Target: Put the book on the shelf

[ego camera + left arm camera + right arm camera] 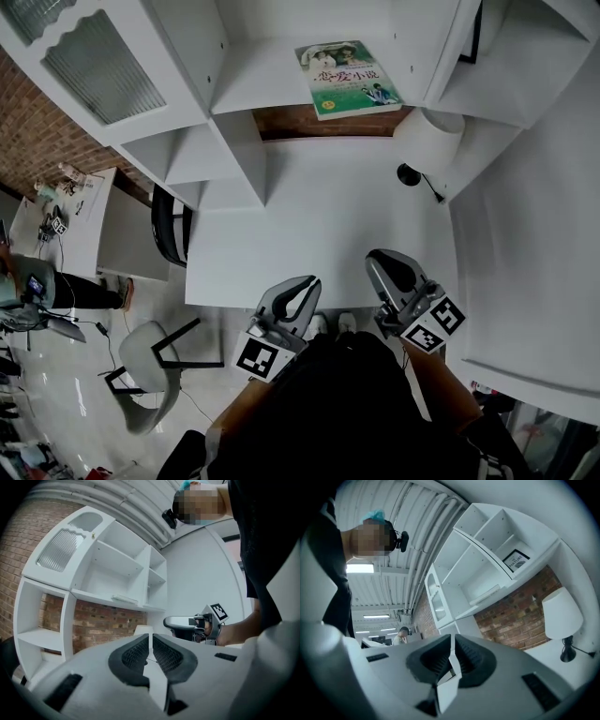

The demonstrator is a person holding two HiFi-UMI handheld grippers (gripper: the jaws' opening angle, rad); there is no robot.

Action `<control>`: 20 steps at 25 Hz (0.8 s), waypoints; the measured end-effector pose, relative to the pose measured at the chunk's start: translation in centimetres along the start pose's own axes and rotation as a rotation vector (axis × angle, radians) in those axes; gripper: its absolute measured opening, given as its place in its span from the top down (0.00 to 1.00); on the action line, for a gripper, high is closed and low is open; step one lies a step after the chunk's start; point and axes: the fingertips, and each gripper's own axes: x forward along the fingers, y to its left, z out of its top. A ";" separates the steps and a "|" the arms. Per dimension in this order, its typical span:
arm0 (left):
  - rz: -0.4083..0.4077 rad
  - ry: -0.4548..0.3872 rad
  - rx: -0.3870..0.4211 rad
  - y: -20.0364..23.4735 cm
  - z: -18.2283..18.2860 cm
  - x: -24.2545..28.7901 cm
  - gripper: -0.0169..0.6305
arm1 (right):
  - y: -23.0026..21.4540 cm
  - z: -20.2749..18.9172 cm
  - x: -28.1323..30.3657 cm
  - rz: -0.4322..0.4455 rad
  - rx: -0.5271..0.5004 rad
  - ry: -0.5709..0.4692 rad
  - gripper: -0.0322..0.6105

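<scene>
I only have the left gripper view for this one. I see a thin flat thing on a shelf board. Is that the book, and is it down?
Observer: Yes. The head view shows the book lying flat, cover up, on the shelf board above the desk.
Operator: Is anything being carried on the right?
Observer: No. In the right gripper view the right tool is shut, with nothing between its jaws.
Operator: Anything else on that shelf?
Observer: A framed picture stands in another compartment, right of the book.
</scene>
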 end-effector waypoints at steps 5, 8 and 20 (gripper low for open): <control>-0.008 0.035 -0.013 0.0 -1.0 0.6 0.92 | 0.7 -0.4 -1.1 0.006 -0.077 0.050 0.88; -0.019 0.025 0.016 0.3 -0.7 1.6 0.92 | 0.3 -1.3 -1.6 -0.004 -0.099 0.081 0.88; -0.057 0.013 0.013 0.0 0.0 4.4 0.92 | -0.1 -1.1 -1.2 -0.016 -0.252 0.149 0.88</control>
